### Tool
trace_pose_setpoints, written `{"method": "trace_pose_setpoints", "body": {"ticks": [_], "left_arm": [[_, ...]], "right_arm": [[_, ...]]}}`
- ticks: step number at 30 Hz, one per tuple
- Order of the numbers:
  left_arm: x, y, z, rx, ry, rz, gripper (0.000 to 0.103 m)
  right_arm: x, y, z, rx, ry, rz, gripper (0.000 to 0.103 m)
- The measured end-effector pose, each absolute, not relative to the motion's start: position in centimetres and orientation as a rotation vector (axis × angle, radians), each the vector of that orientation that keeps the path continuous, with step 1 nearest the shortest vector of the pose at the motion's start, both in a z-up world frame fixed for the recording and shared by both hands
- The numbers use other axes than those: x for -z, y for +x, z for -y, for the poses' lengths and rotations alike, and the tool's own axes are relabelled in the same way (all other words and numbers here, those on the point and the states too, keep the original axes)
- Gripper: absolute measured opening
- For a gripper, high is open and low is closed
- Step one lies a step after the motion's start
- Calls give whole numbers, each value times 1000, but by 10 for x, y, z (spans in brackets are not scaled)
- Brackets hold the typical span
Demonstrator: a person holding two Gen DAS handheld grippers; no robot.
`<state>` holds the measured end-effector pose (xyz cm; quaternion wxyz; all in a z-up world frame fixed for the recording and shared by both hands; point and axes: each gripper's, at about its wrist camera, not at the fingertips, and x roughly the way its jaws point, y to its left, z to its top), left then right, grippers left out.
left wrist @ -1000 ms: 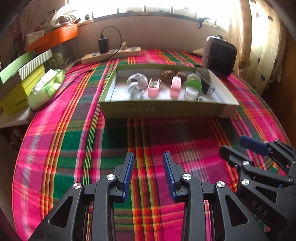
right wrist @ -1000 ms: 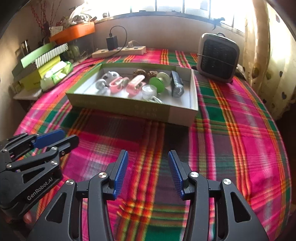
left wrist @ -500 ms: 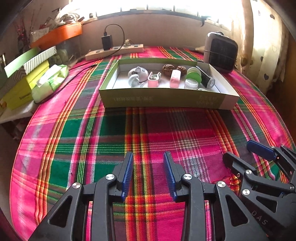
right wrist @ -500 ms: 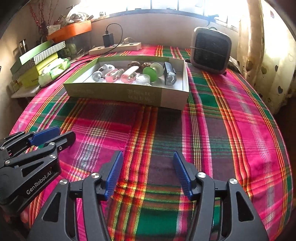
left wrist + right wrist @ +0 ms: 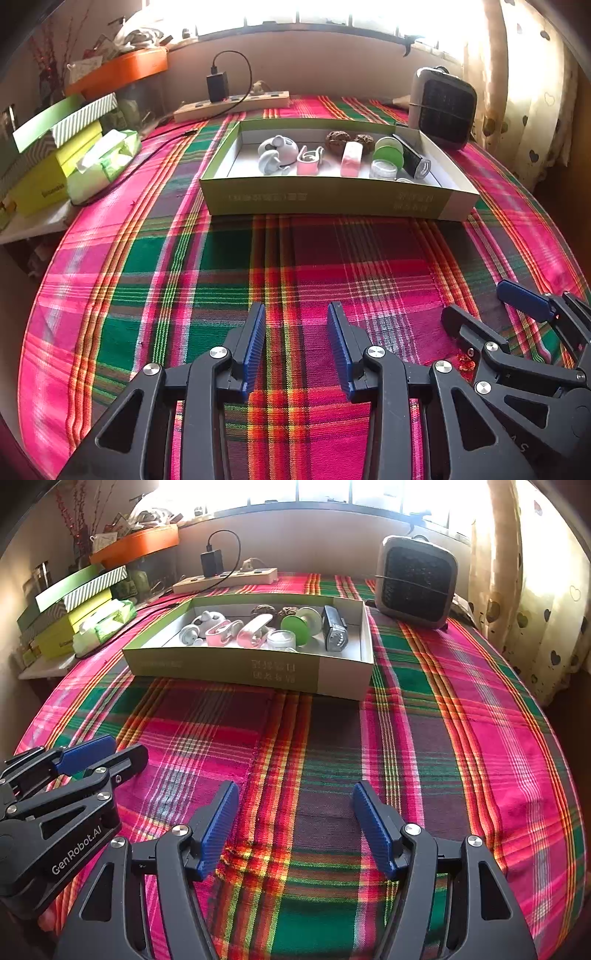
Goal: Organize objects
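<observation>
A shallow green cardboard box (image 5: 332,199) (image 5: 221,664) lies on the plaid cloth at the far middle. In it are a white earbud-like item (image 5: 277,147), two pink clips (image 5: 310,162) (image 5: 255,629), two walnuts (image 5: 338,138), a green roll (image 5: 388,151) (image 5: 295,627), a clear jar (image 5: 383,170) and a black device (image 5: 415,160) (image 5: 334,633). My left gripper (image 5: 295,306) (image 5: 122,746) hovers open over bare cloth, well short of the box. Beside it, my right gripper (image 5: 295,786) (image 5: 484,301) is opening its jaws, with nothing between them.
A dark fan heater (image 5: 415,581) stands behind the box's right end. A power strip (image 5: 232,105) with a plugged charger lies along the back wall. Stacked boxes (image 5: 55,147) and a tissue pack (image 5: 107,158) sit at the left edge; a curtain (image 5: 535,590) hangs at the right.
The right gripper's jaws have spread clearly wider. The left gripper's jaws look almost the same. Both grippers stay over the same patch of cloth.
</observation>
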<state>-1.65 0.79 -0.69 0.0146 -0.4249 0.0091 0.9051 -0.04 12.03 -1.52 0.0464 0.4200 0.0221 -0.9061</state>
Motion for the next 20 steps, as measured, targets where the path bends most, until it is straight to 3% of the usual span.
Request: {"method": "trace_pose_setpoints", "body": {"ticks": [20], "left_arm": [[7,-16,-8,-2817,-1323,-30,33]], "right_arm": [[15,-1,-121,2766,1282,-68,66]]}}
